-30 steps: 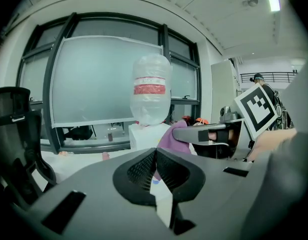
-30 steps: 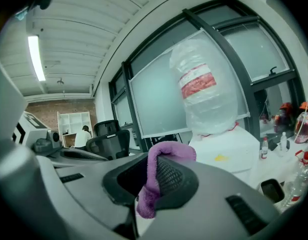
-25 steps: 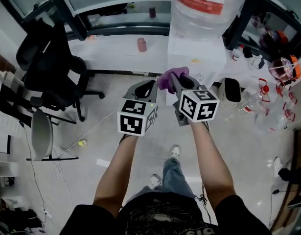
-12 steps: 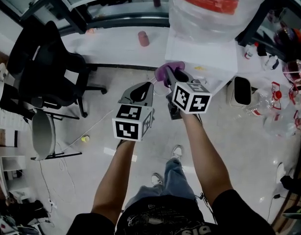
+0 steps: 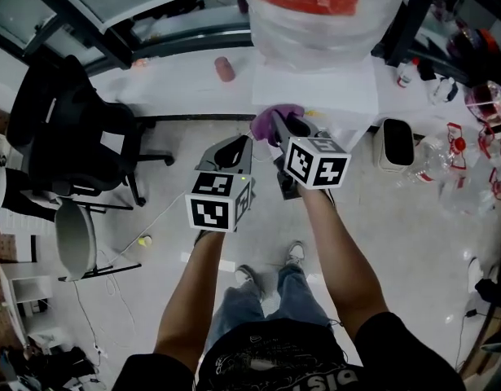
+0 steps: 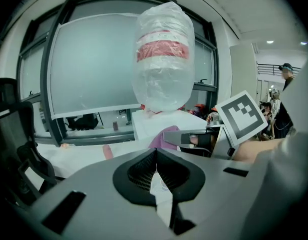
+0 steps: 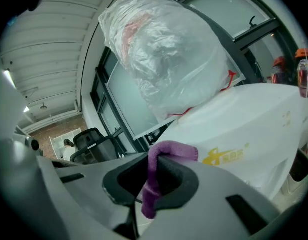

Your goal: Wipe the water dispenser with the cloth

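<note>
- Dispenser (image 5: 315,88): fills more of the head view than a second ago, so the person has closed in on it. The bagged bottle (image 5: 323,15) on top now runs out of the top of the frame.
- Cloth (image 5: 270,120): purple, was short of the dispenser's front a second ago, now at its near-left top corner. The right gripper view puts the cloth just before the white face. Contact not confirmed.
- Right gripper (image 5: 276,127): jaws clamped on a fold of the cloth, one end poking out above the jaws, the other hanging below.
- Left gripper (image 5: 238,147): left of the right gripper, short of the dispenser. Its jaws meet at the tips with nothing between them.
- Meaning: the approach looks about done and no wiping has started. My guess is the next step is to press the cloth onto the top or front panel and stroke.
- Chair (image 5: 79,137): well left of the dispenser, out of the way.
</note>
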The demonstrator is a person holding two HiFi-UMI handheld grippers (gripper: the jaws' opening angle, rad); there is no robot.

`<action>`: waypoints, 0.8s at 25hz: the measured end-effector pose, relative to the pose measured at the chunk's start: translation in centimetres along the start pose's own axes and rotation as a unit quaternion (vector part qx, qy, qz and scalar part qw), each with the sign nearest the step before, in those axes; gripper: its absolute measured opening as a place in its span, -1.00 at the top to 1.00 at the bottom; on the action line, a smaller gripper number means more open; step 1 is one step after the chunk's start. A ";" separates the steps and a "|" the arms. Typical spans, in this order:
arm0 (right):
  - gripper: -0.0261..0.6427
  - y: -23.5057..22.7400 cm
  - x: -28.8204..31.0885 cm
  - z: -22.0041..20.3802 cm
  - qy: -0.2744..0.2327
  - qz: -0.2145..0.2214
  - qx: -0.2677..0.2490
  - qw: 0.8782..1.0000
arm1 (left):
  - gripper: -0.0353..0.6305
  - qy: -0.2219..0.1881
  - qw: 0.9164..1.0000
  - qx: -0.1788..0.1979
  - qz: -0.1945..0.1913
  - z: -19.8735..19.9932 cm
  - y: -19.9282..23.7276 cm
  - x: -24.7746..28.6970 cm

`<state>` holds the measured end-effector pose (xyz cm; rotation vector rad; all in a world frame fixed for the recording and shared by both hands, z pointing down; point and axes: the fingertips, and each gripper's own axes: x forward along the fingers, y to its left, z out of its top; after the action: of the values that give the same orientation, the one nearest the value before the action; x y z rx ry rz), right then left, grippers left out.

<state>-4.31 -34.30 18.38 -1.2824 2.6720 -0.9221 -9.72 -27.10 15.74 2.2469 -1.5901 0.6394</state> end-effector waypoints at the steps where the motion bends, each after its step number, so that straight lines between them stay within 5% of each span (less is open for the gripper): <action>1: 0.83 -0.3 -0.4 0.2 -0.002 -0.004 -0.001 1.000 | 0.82 0.000 1.000 0.003 -0.005 0.2 -0.3 0.3; 20: 0.83 -10.3 -10.2 4.5 -0.054 -0.116 -0.009 0.992 | 0.82 -0.011 0.991 0.056 -0.120 3.4 -10.7 5.5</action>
<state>10.84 -34.13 17.98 -1.6224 2.4940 -0.8253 2.56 -29.62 15.77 2.4834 -1.2922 0.6527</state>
